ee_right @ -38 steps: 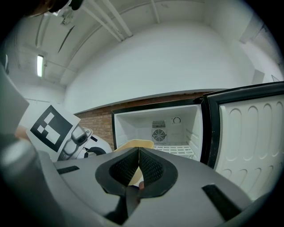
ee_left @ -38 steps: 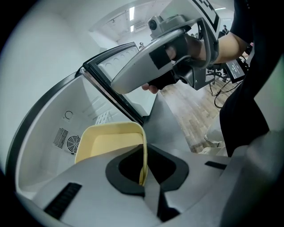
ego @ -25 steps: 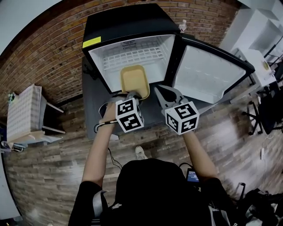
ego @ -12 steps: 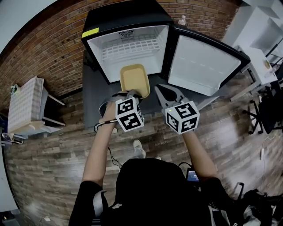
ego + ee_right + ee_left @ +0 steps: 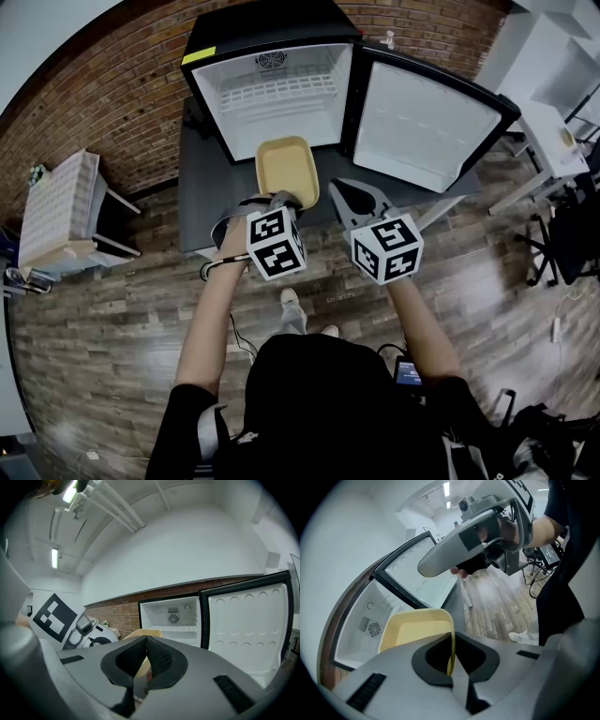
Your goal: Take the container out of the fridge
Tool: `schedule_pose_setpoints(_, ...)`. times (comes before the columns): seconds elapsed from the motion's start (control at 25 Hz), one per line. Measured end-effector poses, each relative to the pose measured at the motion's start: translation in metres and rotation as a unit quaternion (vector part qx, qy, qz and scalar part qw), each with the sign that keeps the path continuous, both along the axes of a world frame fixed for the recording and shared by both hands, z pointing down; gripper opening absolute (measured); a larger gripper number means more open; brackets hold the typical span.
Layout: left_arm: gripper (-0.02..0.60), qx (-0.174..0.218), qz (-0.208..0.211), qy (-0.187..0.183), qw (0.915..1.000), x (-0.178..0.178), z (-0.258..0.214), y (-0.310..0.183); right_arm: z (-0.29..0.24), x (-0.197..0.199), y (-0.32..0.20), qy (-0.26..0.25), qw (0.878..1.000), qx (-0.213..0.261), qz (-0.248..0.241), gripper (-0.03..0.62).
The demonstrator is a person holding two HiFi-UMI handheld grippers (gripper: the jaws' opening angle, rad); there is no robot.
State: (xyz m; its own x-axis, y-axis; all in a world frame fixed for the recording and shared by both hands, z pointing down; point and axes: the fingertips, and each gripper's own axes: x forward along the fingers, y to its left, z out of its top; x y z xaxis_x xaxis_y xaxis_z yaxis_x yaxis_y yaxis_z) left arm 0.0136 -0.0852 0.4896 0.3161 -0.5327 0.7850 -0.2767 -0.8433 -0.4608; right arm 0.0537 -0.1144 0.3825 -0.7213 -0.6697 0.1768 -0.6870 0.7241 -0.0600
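Note:
The yellow container (image 5: pixel 286 171) hangs in the air in front of the open black fridge (image 5: pixel 272 98), outside its white, bare interior. My left gripper (image 5: pixel 279 200) is shut on the container's near rim; in the left gripper view the thin yellow wall (image 5: pixel 415 632) runs down between the pads (image 5: pixel 461 656). My right gripper (image 5: pixel 345 194) is just right of the container, shut with nothing in it. In the right gripper view its pads (image 5: pixel 157 658) meet, with the container's edge (image 5: pixel 146 633) and the fridge (image 5: pixel 174 620) behind them.
The fridge door (image 5: pixel 422 127) stands swung open to the right. The fridge rests on a dark grey platform (image 5: pixel 202 187) over a wood floor. A small bottle (image 5: pixel 387 39) sits on top of the fridge. A checked stool (image 5: pixel 56 211) stands left, white furniture (image 5: pixel 553 131) right.
The container and both grippers have drawn back from the fridge: the container's far end overlapped the opening before and is now wholly in front of it. The grip is unchanged.

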Motion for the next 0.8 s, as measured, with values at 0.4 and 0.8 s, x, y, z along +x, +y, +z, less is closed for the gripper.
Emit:
schedule_pose_setpoints(0.4, 0.028, 0.003, -0.003, -0.003, 1.0, 0.006, -0.001, 0.04, -0.002, 0.009, 0.039, 0.0, 1.0, 0.007, -0.002, 0.04)
schedule_pose_setpoints(0.8, 0.028, 0.004, -0.008, 0.006, 0.9999, 0.014, 0.001, 0.061, 0.0, 0.018, 0.062, 0.007, 1.0, 0.016, 0.0, 0.04)
